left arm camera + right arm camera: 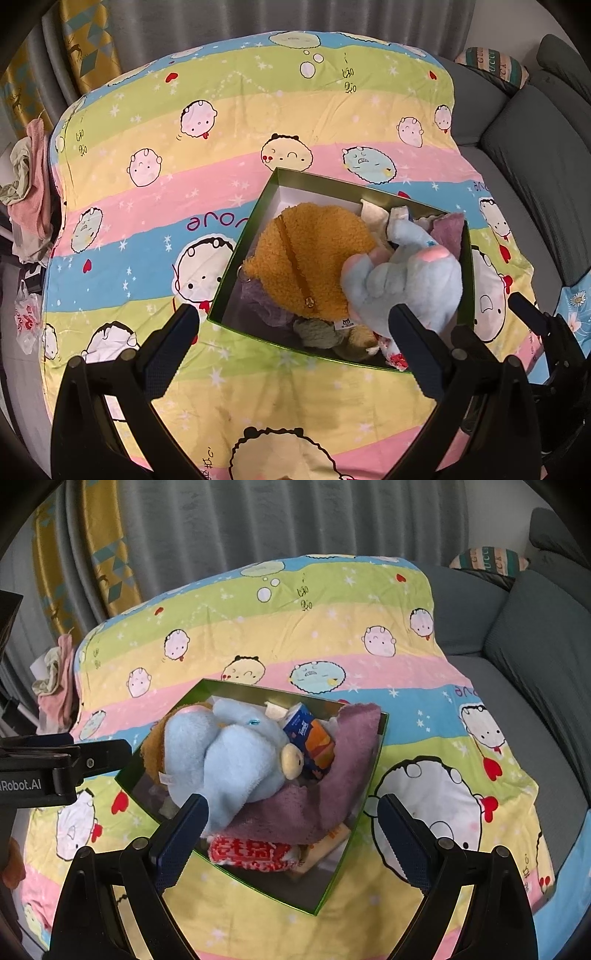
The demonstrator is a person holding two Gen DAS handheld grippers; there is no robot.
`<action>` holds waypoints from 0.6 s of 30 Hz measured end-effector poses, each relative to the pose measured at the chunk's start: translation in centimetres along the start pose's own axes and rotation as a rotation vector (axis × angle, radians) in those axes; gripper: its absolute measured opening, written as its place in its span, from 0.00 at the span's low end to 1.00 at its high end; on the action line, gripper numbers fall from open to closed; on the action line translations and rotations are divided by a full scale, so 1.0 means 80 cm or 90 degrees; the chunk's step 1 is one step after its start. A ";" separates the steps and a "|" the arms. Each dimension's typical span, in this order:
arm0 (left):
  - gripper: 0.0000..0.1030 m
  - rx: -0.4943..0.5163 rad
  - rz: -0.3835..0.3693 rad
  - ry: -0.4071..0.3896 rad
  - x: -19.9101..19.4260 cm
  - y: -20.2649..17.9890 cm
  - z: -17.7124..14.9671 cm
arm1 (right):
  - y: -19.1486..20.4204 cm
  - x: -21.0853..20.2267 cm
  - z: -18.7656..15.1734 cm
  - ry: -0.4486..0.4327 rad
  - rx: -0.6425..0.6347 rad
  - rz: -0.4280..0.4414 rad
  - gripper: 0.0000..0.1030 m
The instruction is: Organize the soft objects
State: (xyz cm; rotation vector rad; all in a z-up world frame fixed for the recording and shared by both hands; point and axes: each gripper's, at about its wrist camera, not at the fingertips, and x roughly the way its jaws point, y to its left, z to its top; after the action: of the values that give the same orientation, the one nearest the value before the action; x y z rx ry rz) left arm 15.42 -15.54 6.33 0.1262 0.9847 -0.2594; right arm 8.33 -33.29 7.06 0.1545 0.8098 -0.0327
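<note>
A green-rimmed box (pixel 240 254) (pixel 343 867) sits on the striped cartoon blanket (pixel 221 110). Inside lie a blue plush elephant (pixel 406 280) (pixel 236 753), a mustard fuzzy zip pouch (pixel 306 254), a purple towel (pixel 332 775), a blue and orange tissue pack (pixel 310 738) and a red and white cloth (pixel 251 853). My left gripper (pixel 293 325) hovers open over the box's near edge, its right fingertip in front of the elephant. Over the box's other near side my right gripper (pixel 293 812) stands wide open, nothing between its pads.
A grey sofa (pixel 535 147) with a patterned cushion (pixel 491 68) runs along the right. Crumpled clothes (pixel 29 177) and a plastic bag (pixel 26 317) lie off the blanket's left edge. Grey curtains hang behind.
</note>
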 end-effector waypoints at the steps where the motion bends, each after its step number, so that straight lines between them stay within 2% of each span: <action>1: 0.99 0.001 0.000 0.002 0.001 0.000 0.000 | -0.001 0.001 0.000 0.001 0.000 0.000 0.91; 18: 0.99 -0.002 0.003 0.020 0.012 0.002 -0.004 | 0.000 0.003 -0.001 0.004 0.002 -0.002 0.91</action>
State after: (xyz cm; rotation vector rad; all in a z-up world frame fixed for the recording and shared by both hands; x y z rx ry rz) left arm 15.71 -15.48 5.30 0.1291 1.0156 -0.2525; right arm 8.48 -33.26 6.83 0.1558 0.8167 -0.0358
